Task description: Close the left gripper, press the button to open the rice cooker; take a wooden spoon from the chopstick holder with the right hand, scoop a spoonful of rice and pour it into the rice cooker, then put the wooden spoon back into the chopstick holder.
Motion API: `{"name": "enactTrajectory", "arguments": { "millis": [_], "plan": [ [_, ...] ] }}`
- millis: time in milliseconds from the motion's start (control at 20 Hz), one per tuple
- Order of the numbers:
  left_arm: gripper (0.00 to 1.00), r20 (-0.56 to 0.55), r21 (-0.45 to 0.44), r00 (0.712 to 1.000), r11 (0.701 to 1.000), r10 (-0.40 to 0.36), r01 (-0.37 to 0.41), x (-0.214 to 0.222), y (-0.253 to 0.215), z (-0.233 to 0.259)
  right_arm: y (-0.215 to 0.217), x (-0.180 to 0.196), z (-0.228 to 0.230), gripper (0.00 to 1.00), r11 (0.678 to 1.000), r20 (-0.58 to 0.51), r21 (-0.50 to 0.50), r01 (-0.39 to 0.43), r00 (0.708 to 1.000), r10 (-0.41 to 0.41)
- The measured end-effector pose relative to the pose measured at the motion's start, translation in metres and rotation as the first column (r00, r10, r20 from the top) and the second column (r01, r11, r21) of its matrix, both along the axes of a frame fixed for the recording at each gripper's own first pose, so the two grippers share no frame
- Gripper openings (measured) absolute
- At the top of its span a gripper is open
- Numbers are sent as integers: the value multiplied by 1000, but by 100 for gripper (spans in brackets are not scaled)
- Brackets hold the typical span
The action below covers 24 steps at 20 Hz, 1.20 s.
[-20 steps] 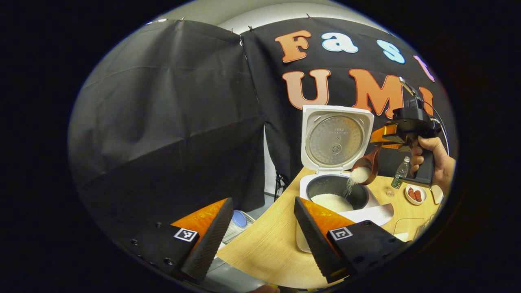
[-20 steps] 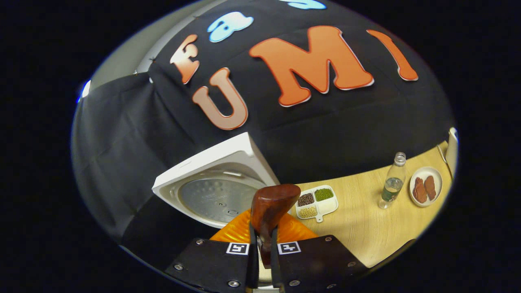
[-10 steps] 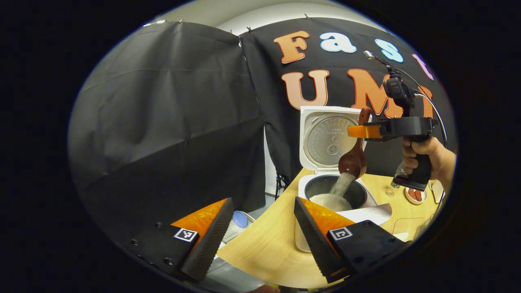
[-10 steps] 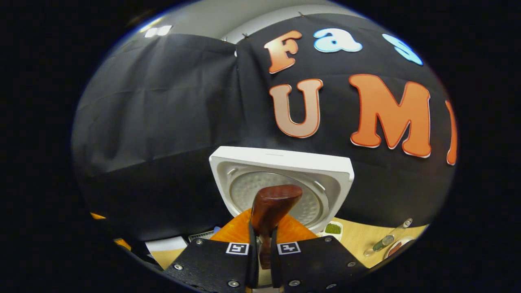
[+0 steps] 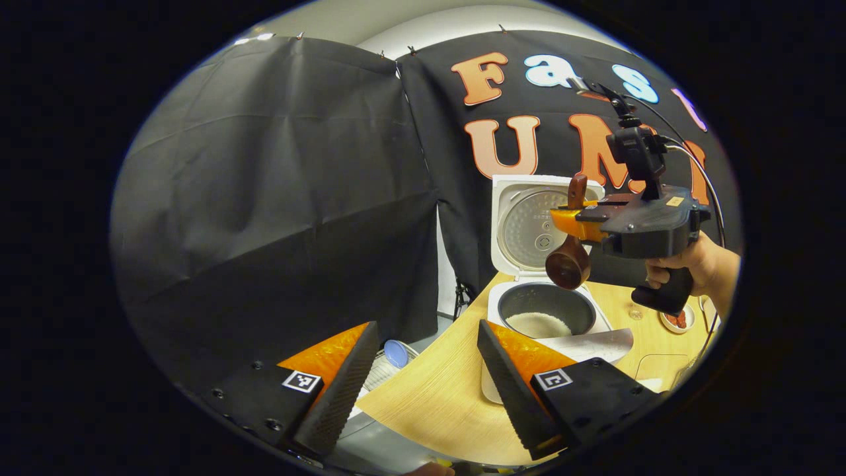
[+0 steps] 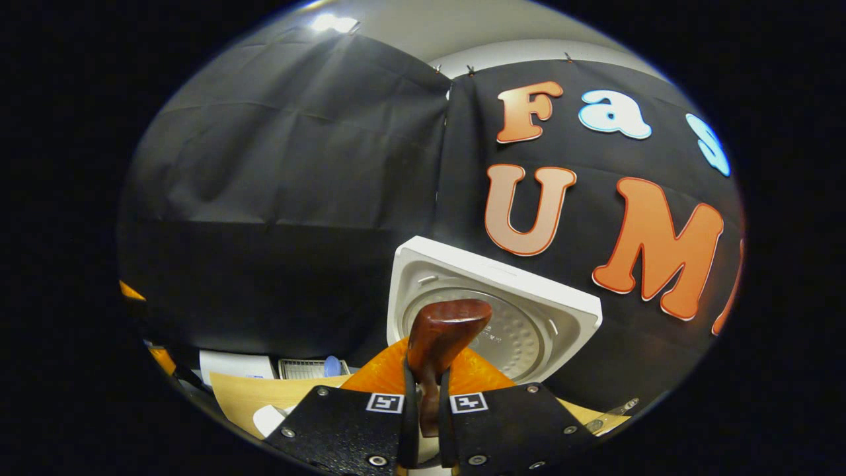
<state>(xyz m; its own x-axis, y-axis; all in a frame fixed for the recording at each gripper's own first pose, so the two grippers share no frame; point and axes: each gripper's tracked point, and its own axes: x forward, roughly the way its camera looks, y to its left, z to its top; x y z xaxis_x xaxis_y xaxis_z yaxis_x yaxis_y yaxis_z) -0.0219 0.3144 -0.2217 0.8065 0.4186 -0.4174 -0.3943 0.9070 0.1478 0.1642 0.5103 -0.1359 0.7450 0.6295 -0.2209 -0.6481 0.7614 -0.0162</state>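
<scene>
Tongs clamp one wooden spoon above one rice cooker.

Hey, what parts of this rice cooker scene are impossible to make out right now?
- Spoon bowl: in the right gripper view the right gripper hides all of the wooden spoon but its handle end.
- Rice cooker front: left gripper view, behind the left gripper.
- Small plate: left gripper view, contents too small, partly behind the hand.
</scene>
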Motion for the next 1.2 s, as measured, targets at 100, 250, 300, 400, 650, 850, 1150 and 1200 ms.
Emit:
{"name": "enactTrajectory", "arguments": {
  "millis": [100, 250, 300, 400, 650, 850, 1150, 1200],
  "plan": [
    [97, 3, 1, 1000, 1000, 6, -6, -4, -4, 3, -20, 12, 9, 11, 993, -81, 103, 50, 996, -42],
    [97, 9, 17, 1000, 1000, -7, 7, -3, -14, 8, -62, 15, 20, 11, 966, -212, 221, 135, 973, -87],
    [97, 11, 21, 1000, 1000, -22, 21, 1, -20, 10, -84, 14, 21, 11, 951, -251, 257, 171, 962, -106],
    [97, 18, 23, 998, 998, -53, 53, 9, -38, 14, -132, 7, 20, 11, 916, -317, 315, 248, 937, -145],
    [100, 4, 5, 984, 984, -176, 175, 36, -108, 7, -269, -28, -10, 11, 855, -420, 300, 424, 863, -280],
    [100, 6, -6, 961, 961, -278, 278, 52, -171, 6, -374, -68, -42, 11, 786, -471, 244, 568, 778, -416],
    [100, -7, -51, 926, 925, -377, 376, 70, -246, -1, -499, -128, -86, 12, 671, -494, 167, 722, 650, -577],
    [97, -7, -48, 923, 922, -385, 385, 74, -254, 0, -514, -135, -93, 11, 652, -499, 158, 742, 629, -596]
  ]
}}
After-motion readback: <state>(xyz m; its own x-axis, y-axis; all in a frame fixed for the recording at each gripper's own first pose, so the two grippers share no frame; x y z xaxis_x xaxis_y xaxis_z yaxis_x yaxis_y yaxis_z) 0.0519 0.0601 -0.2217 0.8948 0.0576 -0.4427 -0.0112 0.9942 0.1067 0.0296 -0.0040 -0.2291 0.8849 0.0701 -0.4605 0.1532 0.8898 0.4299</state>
